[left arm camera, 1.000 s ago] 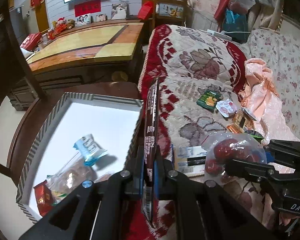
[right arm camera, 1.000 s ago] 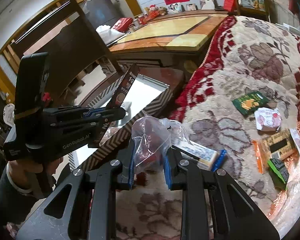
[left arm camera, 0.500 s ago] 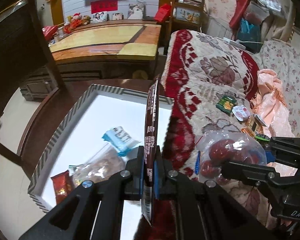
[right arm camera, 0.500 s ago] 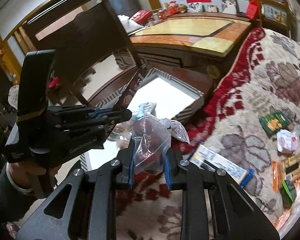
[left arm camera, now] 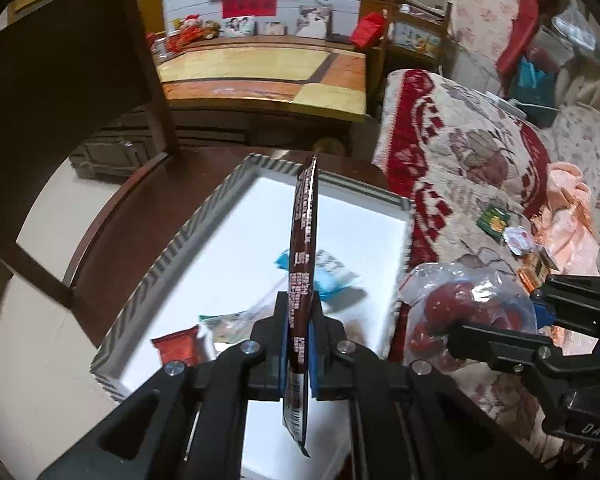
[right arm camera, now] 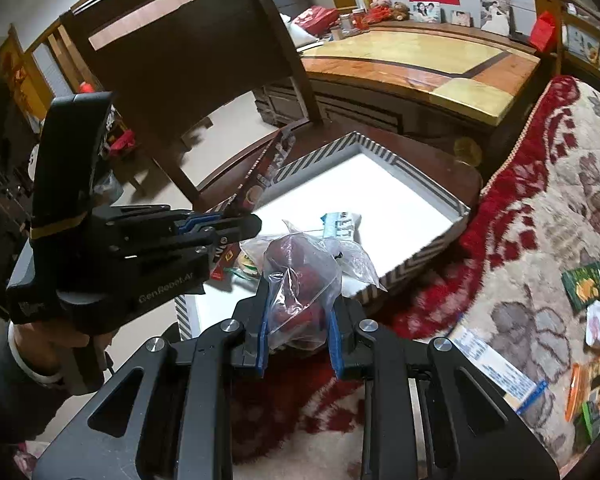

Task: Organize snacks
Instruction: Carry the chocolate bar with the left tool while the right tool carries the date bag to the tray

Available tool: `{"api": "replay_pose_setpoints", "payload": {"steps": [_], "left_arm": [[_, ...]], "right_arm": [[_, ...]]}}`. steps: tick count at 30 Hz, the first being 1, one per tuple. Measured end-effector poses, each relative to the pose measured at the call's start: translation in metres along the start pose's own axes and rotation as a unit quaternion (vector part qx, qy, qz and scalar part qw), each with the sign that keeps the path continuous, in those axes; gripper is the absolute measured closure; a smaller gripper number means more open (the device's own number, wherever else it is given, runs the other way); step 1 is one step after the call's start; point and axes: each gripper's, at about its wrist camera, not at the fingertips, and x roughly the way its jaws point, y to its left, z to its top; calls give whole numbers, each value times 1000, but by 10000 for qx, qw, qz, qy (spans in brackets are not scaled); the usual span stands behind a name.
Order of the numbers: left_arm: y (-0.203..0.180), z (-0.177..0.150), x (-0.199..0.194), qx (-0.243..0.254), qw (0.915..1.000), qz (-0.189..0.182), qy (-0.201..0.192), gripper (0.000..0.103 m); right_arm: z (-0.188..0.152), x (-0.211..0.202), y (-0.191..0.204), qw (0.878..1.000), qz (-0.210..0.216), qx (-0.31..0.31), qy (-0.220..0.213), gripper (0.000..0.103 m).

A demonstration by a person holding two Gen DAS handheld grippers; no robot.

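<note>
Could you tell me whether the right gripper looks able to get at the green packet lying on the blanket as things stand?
Probably not yet: the right gripper is shut on a clear bag of red snacks, so its jaws are occupied. The green packet itself lies uncovered on the blanket, with nothing over it.

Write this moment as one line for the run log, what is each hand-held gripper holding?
left hand-held gripper: shut on brown packet | right hand-held gripper: shut on clear bag | striped tray: snacks inside

Black hand-held gripper (right arm camera: pixel 296 336), blue pads (right arm camera: pixel 262 340), silver screws, dark sleeve (right arm camera: pixel 4 392).
</note>
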Motion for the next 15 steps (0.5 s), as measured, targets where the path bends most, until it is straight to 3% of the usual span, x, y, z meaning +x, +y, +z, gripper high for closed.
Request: {"api": "replay_pose_setpoints", "payload": {"steps": [15], "left_arm": [[33,-4,35,-373,9986,258,258,94]], "right_arm": [[15,64,-5,9980,-80,-8,624,81]]}}
